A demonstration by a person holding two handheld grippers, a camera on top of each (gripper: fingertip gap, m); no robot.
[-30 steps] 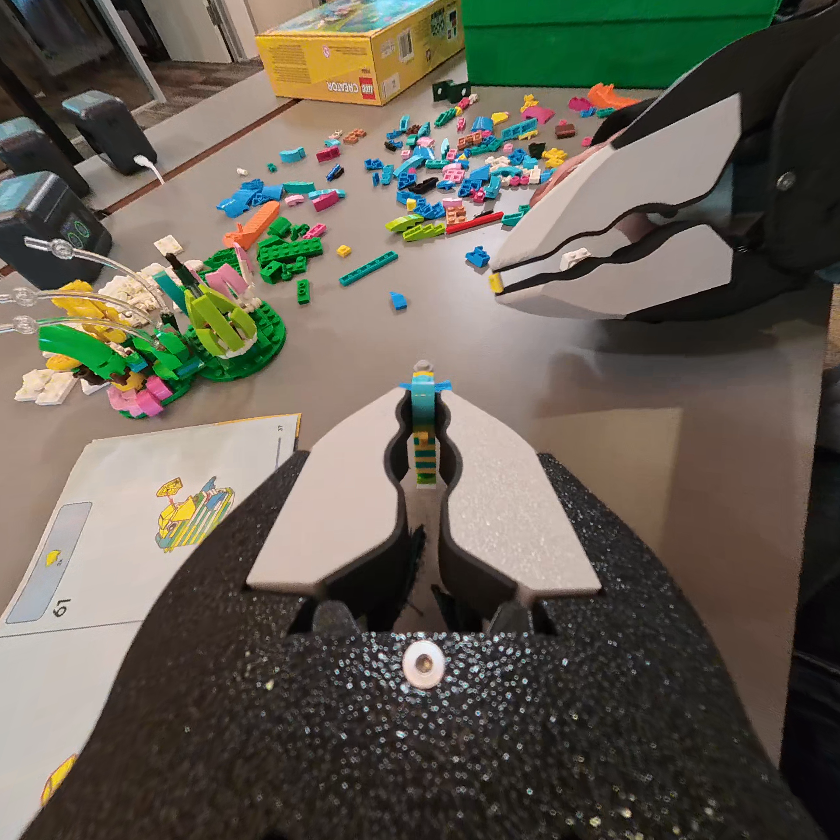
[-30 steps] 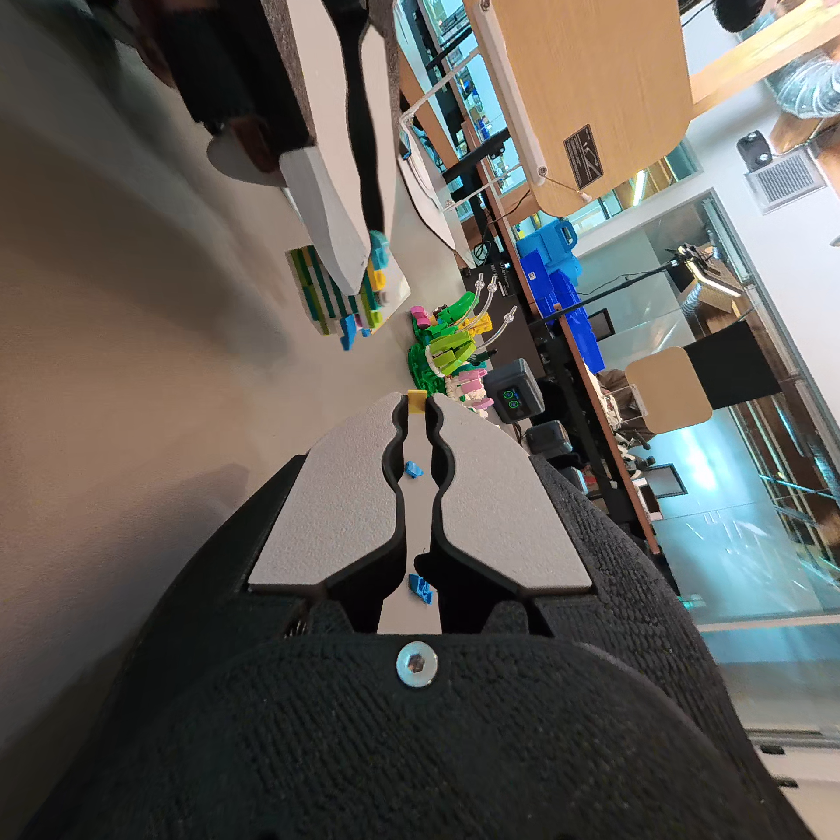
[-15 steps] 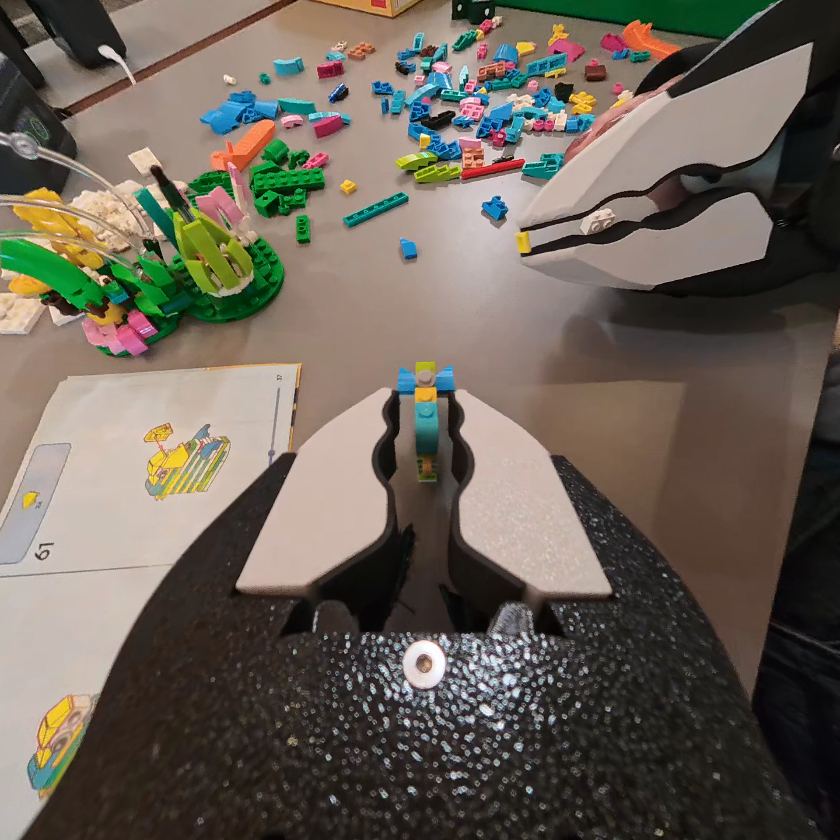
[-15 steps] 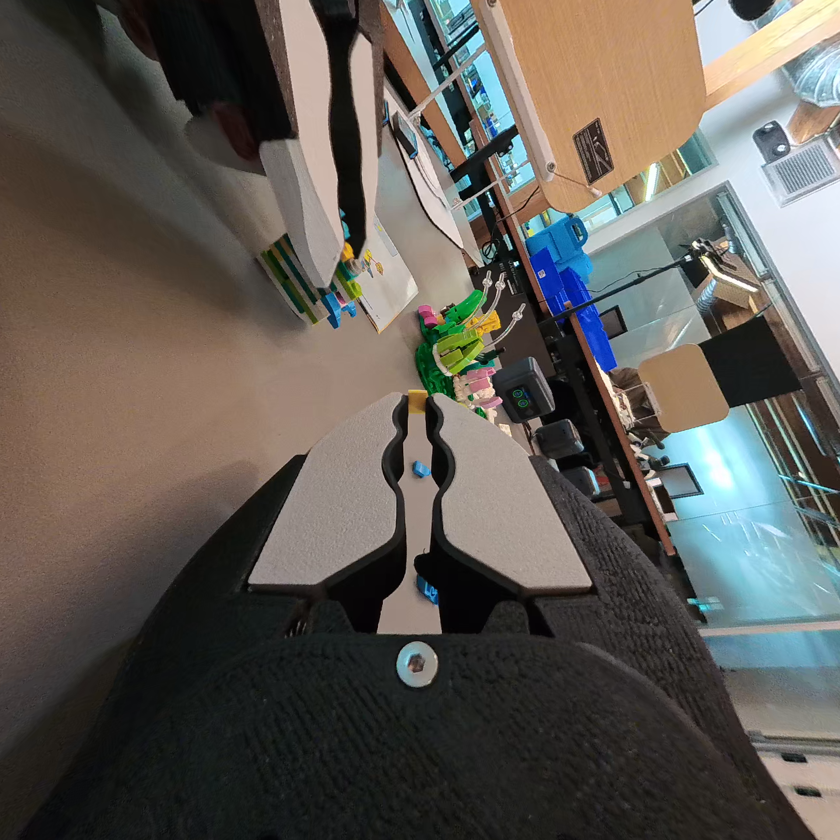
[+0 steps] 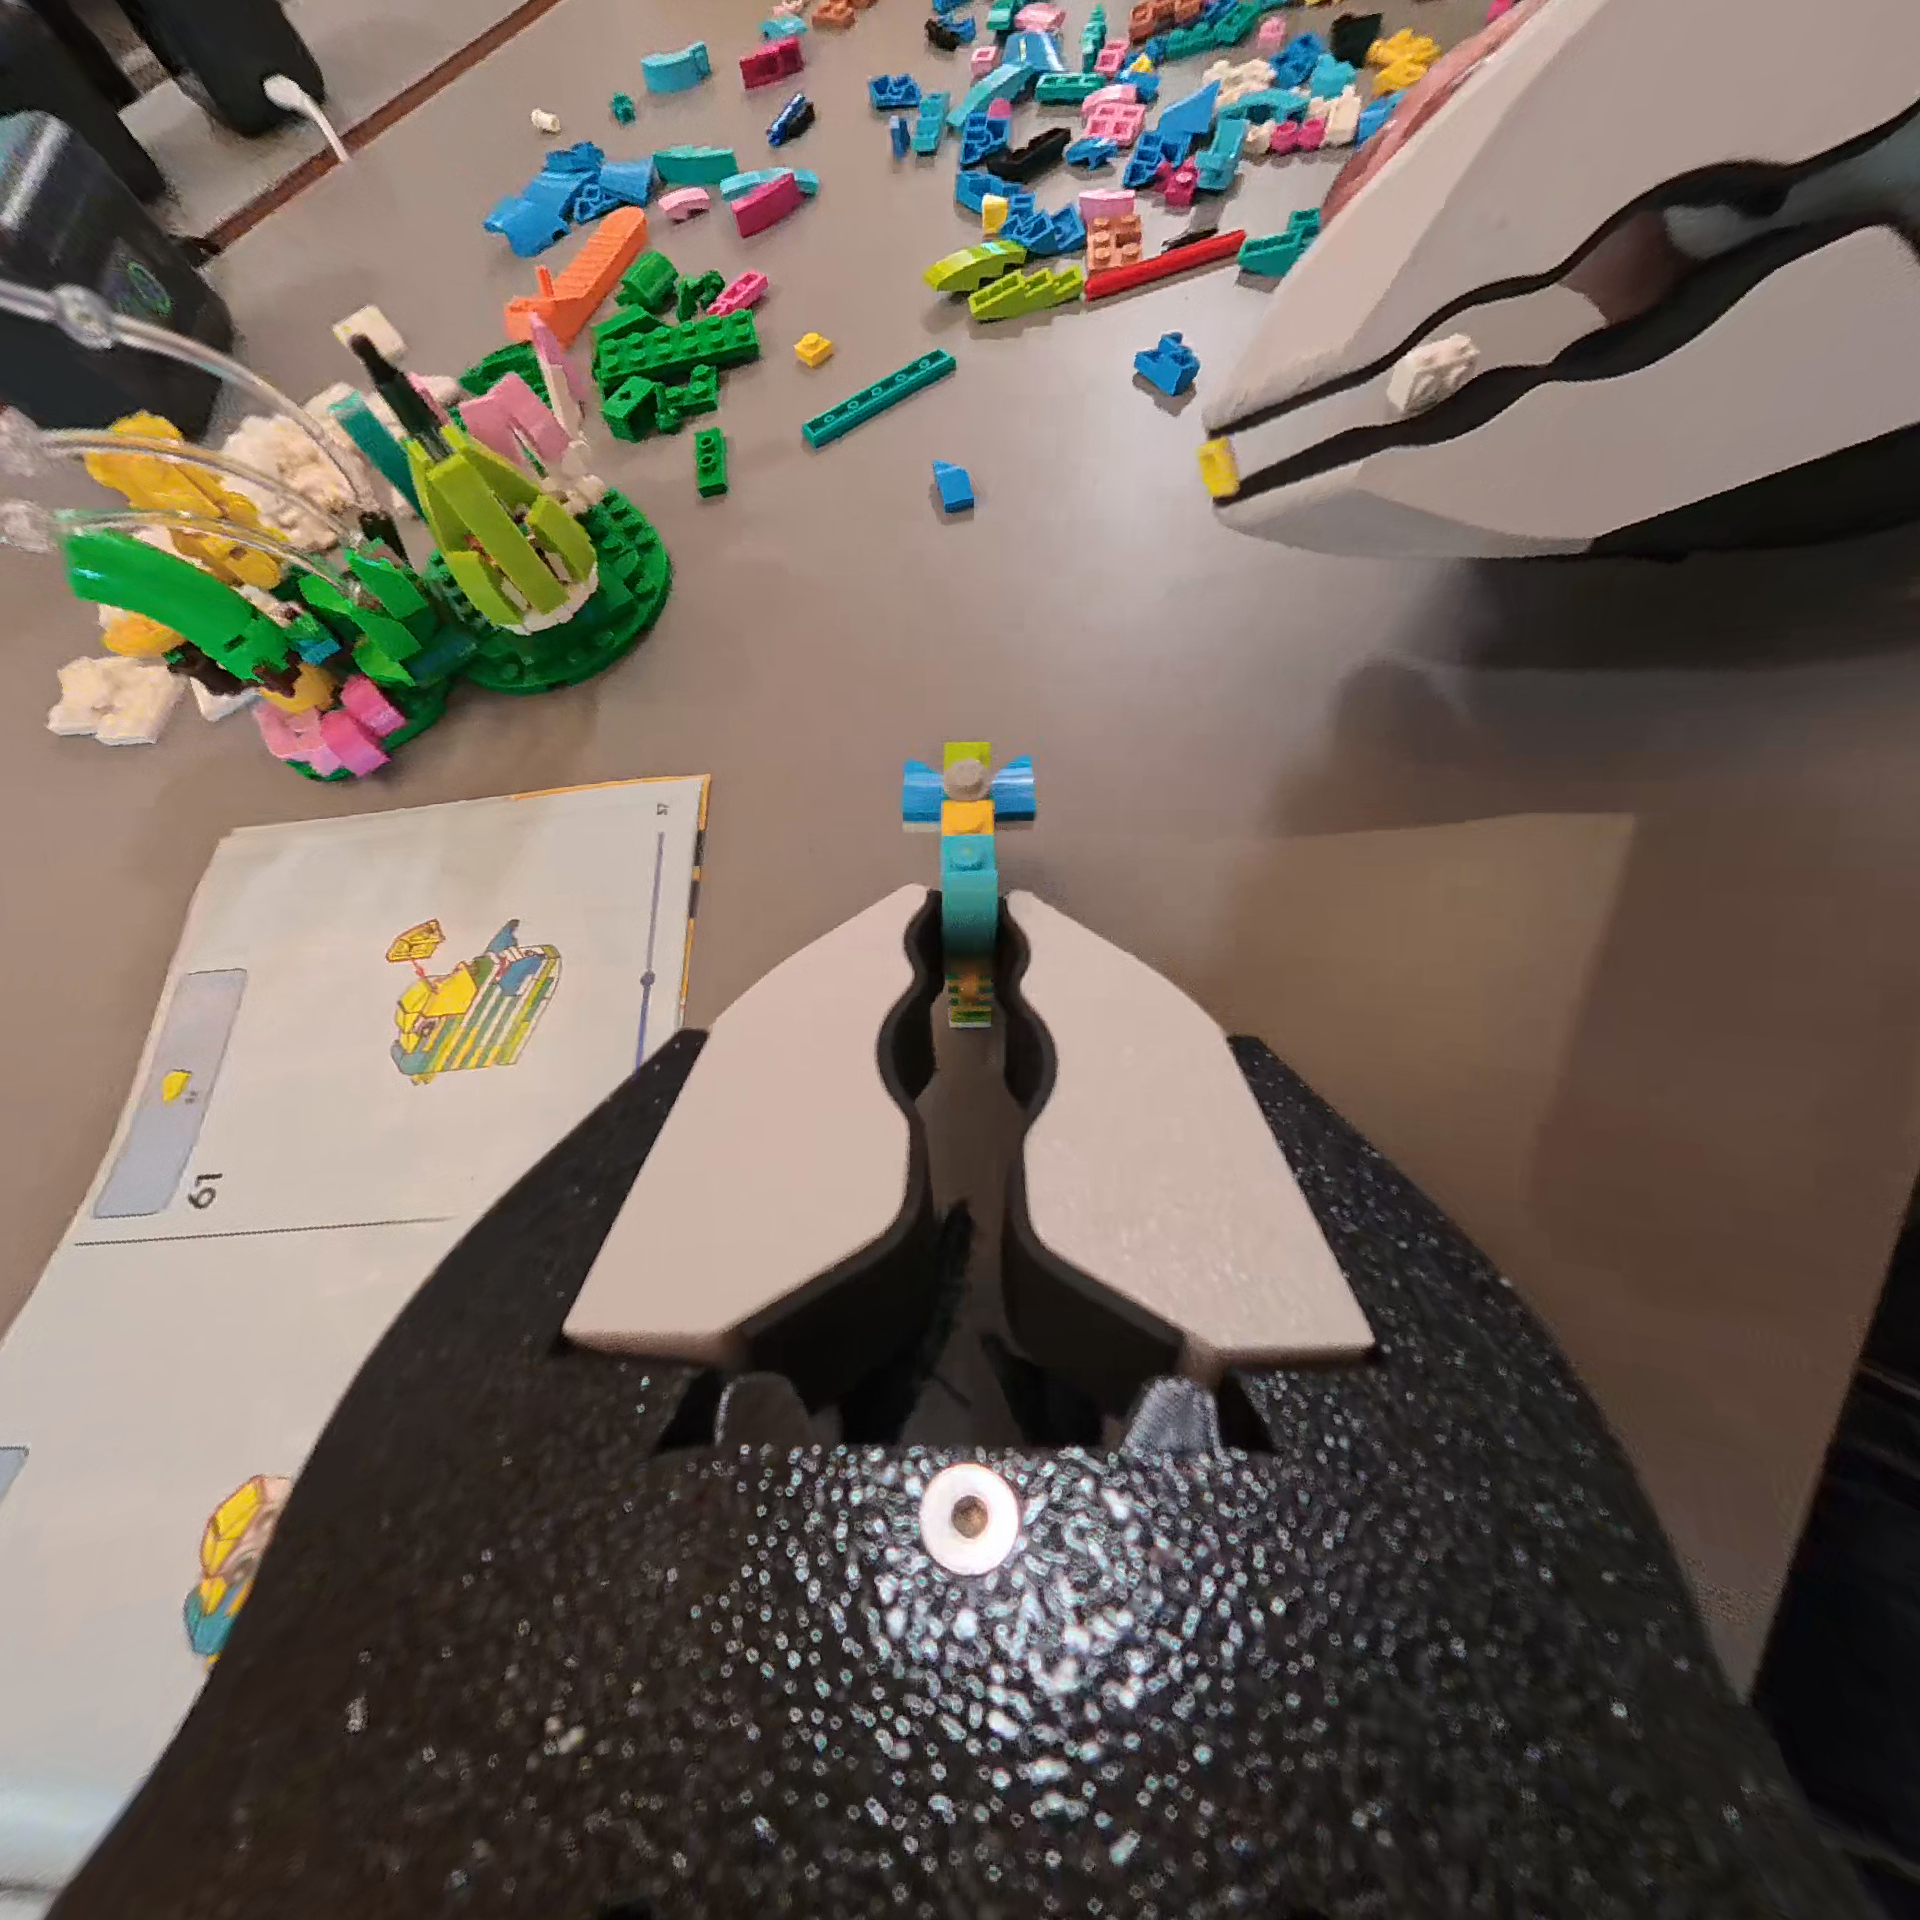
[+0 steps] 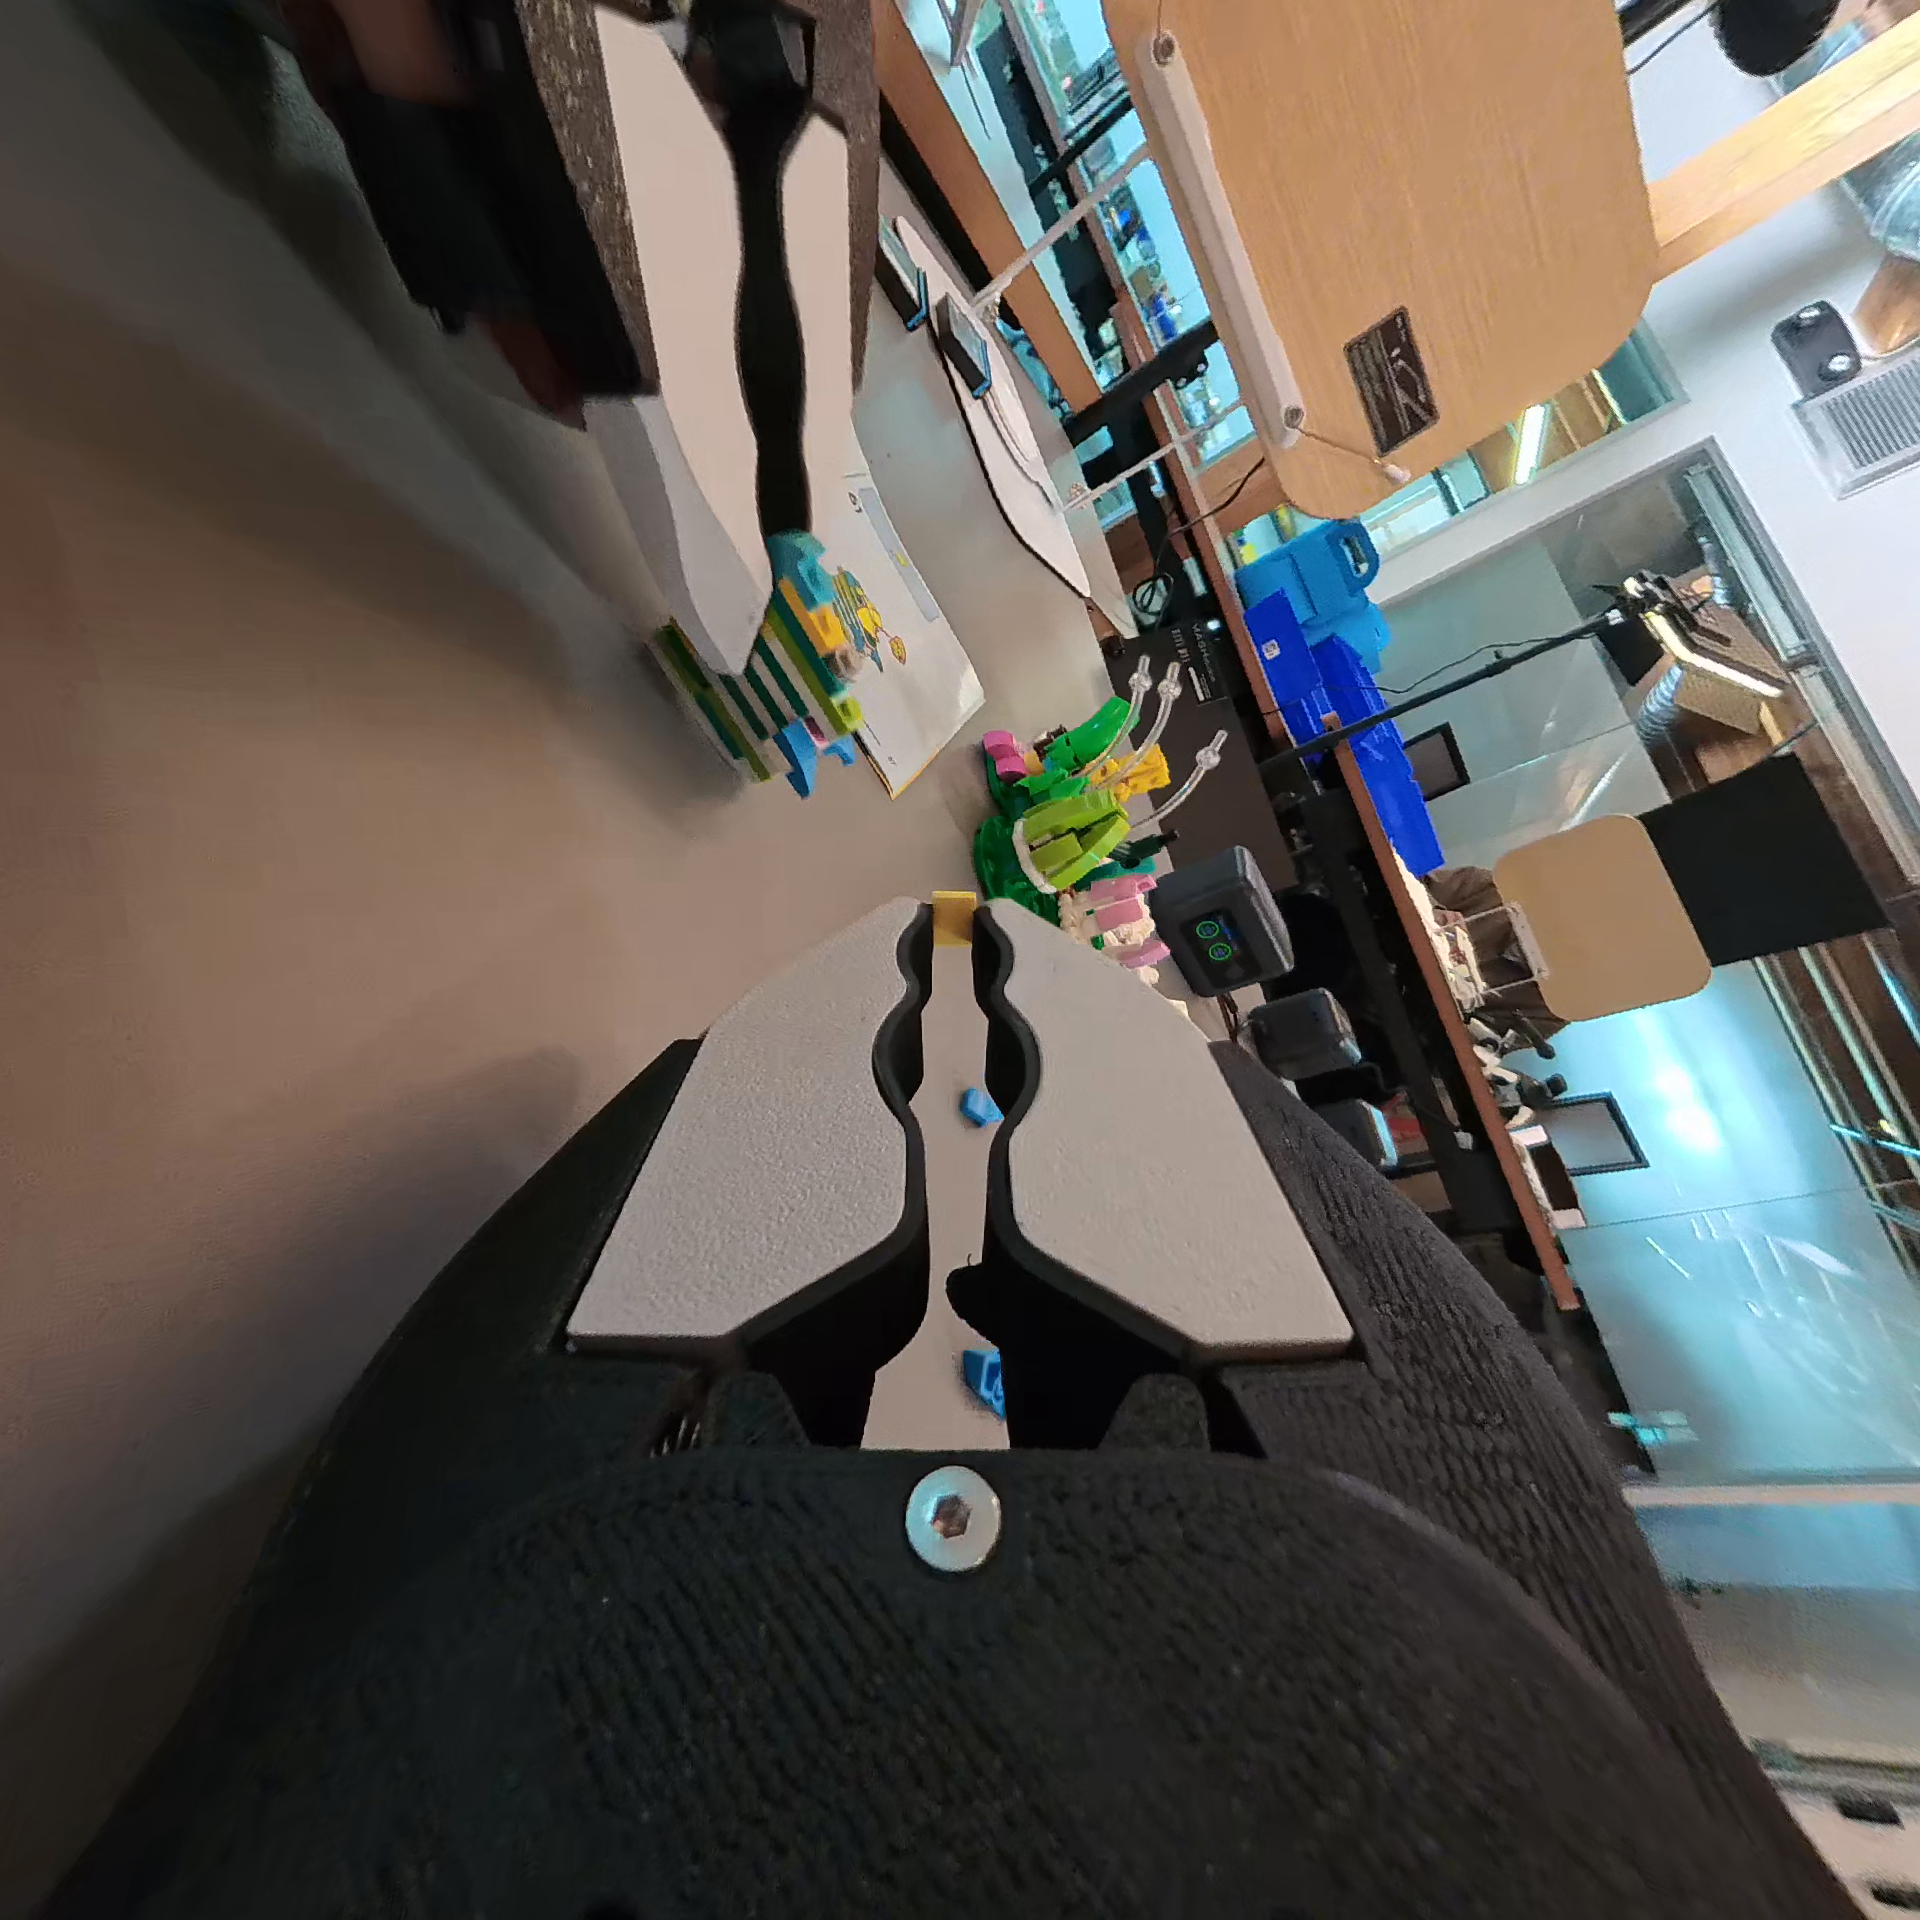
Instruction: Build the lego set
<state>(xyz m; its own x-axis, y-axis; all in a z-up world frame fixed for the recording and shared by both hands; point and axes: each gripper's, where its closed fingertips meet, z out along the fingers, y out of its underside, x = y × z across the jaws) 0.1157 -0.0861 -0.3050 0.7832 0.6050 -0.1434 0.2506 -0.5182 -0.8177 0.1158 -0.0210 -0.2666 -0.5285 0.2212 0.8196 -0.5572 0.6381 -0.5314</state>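
My left gripper [image 5: 966, 909] is shut on a small striped lego build [image 5: 968, 831] of teal, yellow, lime and blue pieces, held edge-on above the grey table. From the right wrist view the same build [image 6: 774, 681] shows its lime and teal stripes below the left gripper's fingers [image 6: 717, 582]. My right gripper [image 6: 951, 914] is shut on a small yellow brick [image 6: 953, 920]. In the left wrist view it [image 5: 1221, 473] hovers to the upper right of the build, with the yellow brick [image 5: 1214, 464] at its tips and a white piece [image 5: 1434, 369] lodged farther back between its fingers.
A finished green plant model [image 5: 416, 561] stands at the left. An open instruction booklet [image 5: 343, 1018] lies at the near left. Many loose bricks [image 5: 1039, 156] are scattered across the far table. Dark devices [image 5: 94, 270] sit at the far left edge. The grippers' ends are close to 8 cm from one another.
My left gripper has tipped downward and pushed forward with the build, which sticks out farther past its tips. The right gripper has come closer to the build, still holding the yellow brick.
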